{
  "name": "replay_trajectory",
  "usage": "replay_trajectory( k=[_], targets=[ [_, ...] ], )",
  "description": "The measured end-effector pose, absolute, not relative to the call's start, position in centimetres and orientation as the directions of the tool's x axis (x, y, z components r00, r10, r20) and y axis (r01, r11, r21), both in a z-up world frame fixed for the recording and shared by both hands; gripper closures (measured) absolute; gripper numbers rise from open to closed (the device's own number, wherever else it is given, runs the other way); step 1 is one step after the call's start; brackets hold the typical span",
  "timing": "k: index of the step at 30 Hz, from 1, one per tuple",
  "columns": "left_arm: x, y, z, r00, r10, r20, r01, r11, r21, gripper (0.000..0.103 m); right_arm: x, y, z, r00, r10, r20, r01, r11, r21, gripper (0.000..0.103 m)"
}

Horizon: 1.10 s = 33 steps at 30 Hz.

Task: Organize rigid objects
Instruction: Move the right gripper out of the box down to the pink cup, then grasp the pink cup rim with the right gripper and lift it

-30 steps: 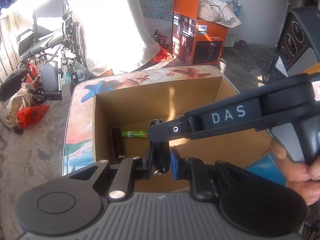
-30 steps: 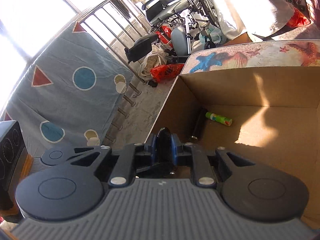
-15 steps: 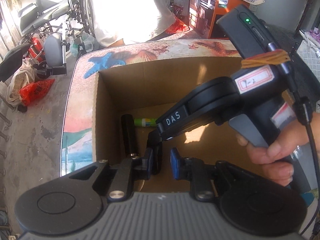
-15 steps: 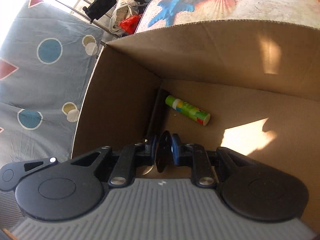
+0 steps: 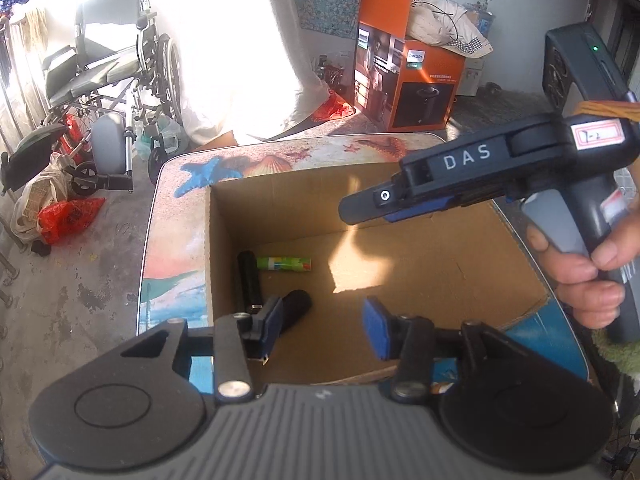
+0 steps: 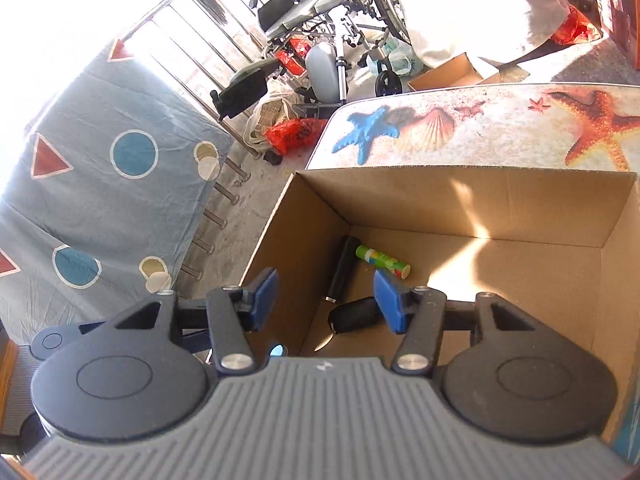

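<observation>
Now both grippers have let go: a second ago each pair of blue pads was pinched on a short black cylindrical handle-like piece held over the open brown cardboard box (image 5: 440,280), and half a second ago they were down inside it; the short black cylinder (image 5: 294,308) now lies loose on the box floor, near the left wall. In the right wrist view the same piece (image 6: 352,319) rests on the cardboard just beyond the right-hand pad, apparently clear of it. That reads as one more rigid item delivered, so the box holds three things: this piece, a longer slim black tube (image 5: 249,280) lying along the left wall, and a green-and-white printed tube (image 5: 285,263) just beyond it toward the far wall. The left gripper (image 5: 322,330) hovers above the near edge of the box, its jaws partly apart and opening, with nothing between the pads; the black cylinder shows just past its left pad, lower down on the floor. The right gripper (image 6: 328,302) is likewise partway open and opening, empty, straddling the box's left wall. In the left view it reaches in from the right (image 5: 362,210), gripped by a hand (image 5: 584,272). The box sits on a table with a starfish-and-shell printed cover (image 6: 460,128). Judging from this, the next item must be fetched from outside the box.
</observation>
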State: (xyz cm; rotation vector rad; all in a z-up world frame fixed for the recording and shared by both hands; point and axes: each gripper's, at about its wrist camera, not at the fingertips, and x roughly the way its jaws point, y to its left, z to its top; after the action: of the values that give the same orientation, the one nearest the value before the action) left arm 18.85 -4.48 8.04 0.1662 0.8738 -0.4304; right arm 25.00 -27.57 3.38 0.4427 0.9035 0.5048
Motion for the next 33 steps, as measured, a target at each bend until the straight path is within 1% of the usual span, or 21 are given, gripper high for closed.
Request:
replay_trajectory(
  k=[2,4,7,10,13,16,19,21,22,24,28,33],
  targets=[
    [16.5,-3.9,8.6,0.579,-0.312,-0.753,0.442,0.896,-0.031,0.048,21.5,-28.7,4.9,0.568,0.580,-0.585,-0.242,0.796,0.554,0.050],
    [14.4,-3.2,8.6,0.586,-0.331,-0.740,0.456,0.889,-0.037,0.045,17.0,-30.0,6.0,0.617,0.576,-0.537,-0.262,0.793,0.550,0.050],
    [11.7,-2.5,7.8,0.586,-0.338,-0.737,0.459,0.887,-0.042,0.045,11.2,-31.2,6.1,0.661,0.564,-0.494,-0.267,0.793,0.548,0.050],
    [9.1,-2.1,5.7,0.566,-0.336,-0.753,0.470,0.882,-0.040,0.043,6.7,-31.5,4.7,0.685,0.553,-0.474,-0.253,0.791,0.557,0.050],
    [7.3,-1.7,3.4,0.535,-0.329,-0.778,0.474,0.880,-0.046,0.043,3.4,-30.8,2.0,0.687,0.533,-0.494,-0.212,0.797,0.565,0.050],
    [5.8,-1.0,0.8,0.513,-0.303,-0.803,0.477,0.878,-0.026,0.043,1.5,-28.5,-1.2,0.643,0.555,-0.528,-0.191,0.784,0.591,0.052],
    [5.4,-0.6,-1.2,0.486,-0.275,-0.829,0.467,0.884,-0.019,0.043,1.2,-26.0,-3.5,0.602,0.560,-0.569,-0.184,0.791,0.584,0.059],
    [5.6,-0.4,-2.3,0.475,-0.254,-0.843,0.460,0.888,-0.008,0.042,1.7,-24.3,-4.5,0.576,0.560,-0.596,-0.191,0.801,0.568,0.069],
    [5.6,-0.4,-2.7,0.475,-0.243,-0.846,0.460,0.888,0.004,0.042,2.3,-23.3,-4.8,0.564,0.558,-0.609,-0.197,0.806,0.558,0.069],
    [5.7,-0.5,-3.5,0.477,-0.217,-0.852,0.464,0.885,0.034,0.042,3.1,-21.7,-5.4,0.544,0.556,-0.629,-0.219,0.817,0.533,0.075],
    [5.8,-0.8,-4.8,0.460,-0.216,-0.862,0.487,0.872,0.042,0.039,4.4,-19.2,-6.1,0.520,0.526,-0.673,-0.261,0.848,0.462,0.078],
    [6.3,-0.8,-5.7,0.437,-0.224,-0.871,0.495,0.869,0.024,0.039,6.3,-17.5,-6.8,0.507,0.475,-0.719,-0.279,0.880,0.384,0.080]
  ],
)
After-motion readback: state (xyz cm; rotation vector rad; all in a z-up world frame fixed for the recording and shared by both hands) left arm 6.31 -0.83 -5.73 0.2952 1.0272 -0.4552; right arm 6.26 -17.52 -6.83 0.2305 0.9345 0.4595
